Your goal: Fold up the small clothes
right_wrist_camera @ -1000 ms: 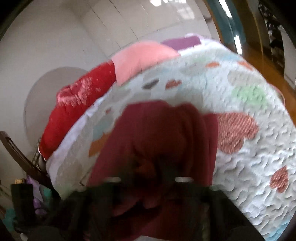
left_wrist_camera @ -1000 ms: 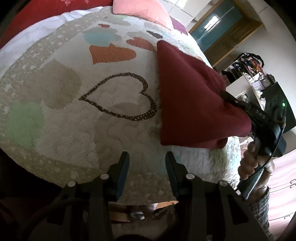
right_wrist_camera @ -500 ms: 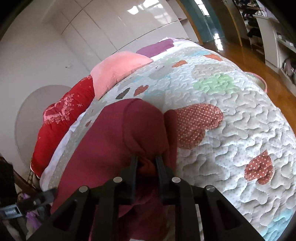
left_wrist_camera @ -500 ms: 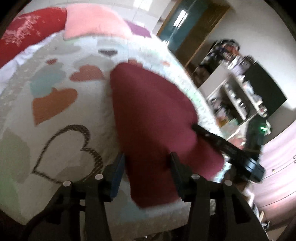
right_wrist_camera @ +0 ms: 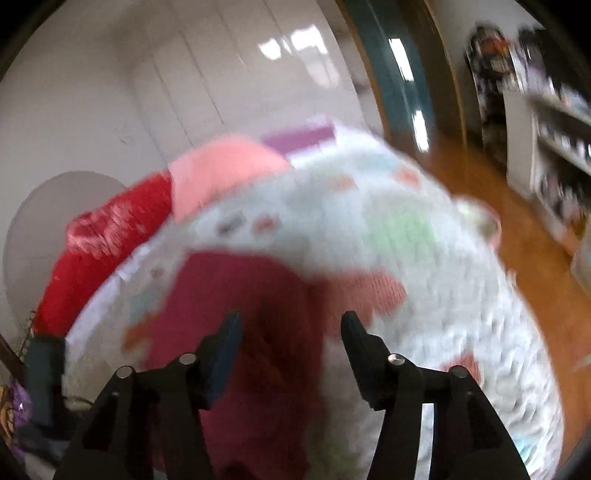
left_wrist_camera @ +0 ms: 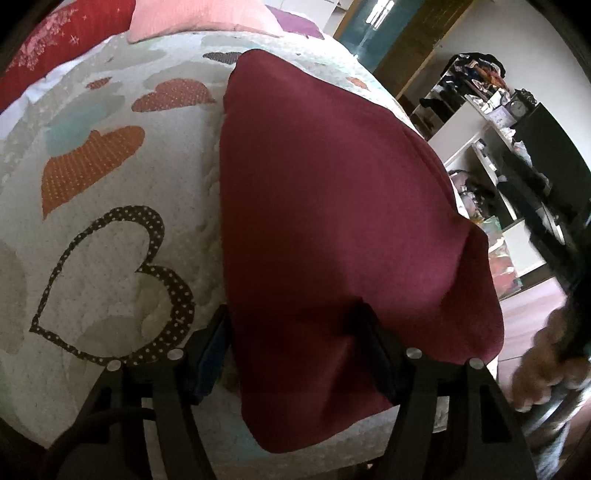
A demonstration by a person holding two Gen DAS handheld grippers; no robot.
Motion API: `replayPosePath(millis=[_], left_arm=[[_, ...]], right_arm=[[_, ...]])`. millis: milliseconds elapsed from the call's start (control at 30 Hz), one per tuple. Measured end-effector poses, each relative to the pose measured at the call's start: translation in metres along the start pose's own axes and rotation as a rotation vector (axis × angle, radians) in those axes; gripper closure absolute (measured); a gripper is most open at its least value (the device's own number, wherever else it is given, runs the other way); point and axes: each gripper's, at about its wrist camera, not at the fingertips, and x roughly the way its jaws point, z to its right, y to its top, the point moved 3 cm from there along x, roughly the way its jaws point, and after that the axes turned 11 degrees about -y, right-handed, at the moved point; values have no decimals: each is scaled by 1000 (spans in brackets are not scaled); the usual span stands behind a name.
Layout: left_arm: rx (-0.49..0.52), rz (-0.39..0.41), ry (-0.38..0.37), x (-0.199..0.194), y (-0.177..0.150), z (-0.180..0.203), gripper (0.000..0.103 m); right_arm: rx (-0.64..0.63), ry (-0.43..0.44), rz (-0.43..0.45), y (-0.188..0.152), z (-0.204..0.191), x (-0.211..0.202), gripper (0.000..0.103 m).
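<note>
- no brand, label or readable writing anywhere in either view.
- the maroon garment (left_wrist_camera: 332, 206) lies flat on the heart-patterned quilt (left_wrist_camera: 110, 258), towards its right edge, with the near end spilling over the side of the bed.
- the left gripper (left_wrist_camera: 291, 328) has its jaws opening; the cloth's near end sits between them, with the right finger part hidden behind fabric, so contact is hard to judge.
- the right gripper (right_wrist_camera: 291, 328) has its jaws opening too, spread apart above the garment with nothing pinched.
- the right wrist view is badly smeared, and quilt detail there is lost.
- a hand (left_wrist_camera: 543, 373) at the left view's right edge is blurred and cut off.
- a red pillow (left_wrist_camera: 48, 48) and a pink pillow (left_wrist_camera: 199, 18) sit at the head of the bed.
- the room has a wooden floor (right_wrist_camera: 480, 177), cluttered shelves (left_wrist_camera: 480, 110) and a teal door (right_wrist_camera: 391, 66).
</note>
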Motion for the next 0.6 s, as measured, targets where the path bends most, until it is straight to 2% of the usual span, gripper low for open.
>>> replayPosePath(millis=[67,100,133,233,300,367,433,467,533,600], left_arm=[[3,4,4,-1,-1,1,36],[4,3,3,-4,-1,2,36],[7,2,0,-7,-2,3,36],[42,35,-55,-29,-1,14,36],[73,85,-74,-49,4,14,36],[75,117,-67,-60,11,6,36],[18,126,-71,-60,23,-11,36],[-30,123,-77,-56,28,-23,36],[-96,105,-105,-44,36,-38,36],[-127,64,-146,-25,41,-48,30]], right_arm=[[35,92,-25,8,-11,4,63],[54,131,-76,10,-17,16,68],[58,134,-110,8,-19,27,69],[6,28,-273,-13,-18,85,73],[1,23,-242,-15,-11,84,73],[25,22,-201,-10,-5,63,69],[29,23,-162,-9,1,42,43],[25,19,-155,-10,4,37,21],[21,29,-163,-16,9,33,18],[25,54,-218,-24,13,42,18]])
